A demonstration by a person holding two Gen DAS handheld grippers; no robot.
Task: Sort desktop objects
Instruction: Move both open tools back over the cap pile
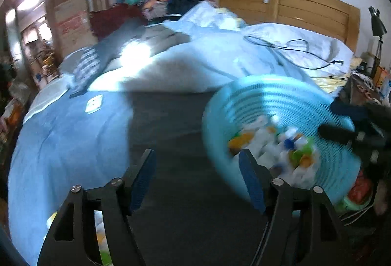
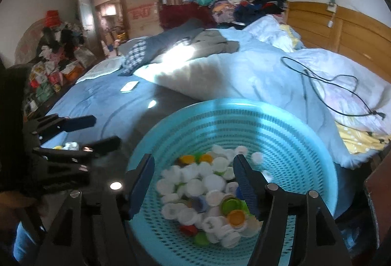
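Step in hand: picking, it seems; the right gripper [image 2: 193, 178] hangs over the turquoise mesh basket [image 2: 281, 124], lined up with the pile of bottle caps [image 2: 207, 187].
Caps: mostly white, some orange, green, blue and red, heaped on the basket floor; a few more lie on the dark desktop [image 1: 171, 134] near the left gripper [image 1: 196, 173].
Right gripper: spread wide, holding nothing.
Left gripper: wide apart, empty, over bare desktop beside the basket.
Next move: lower onto one cap at the heap's edge and close on that cap alone.
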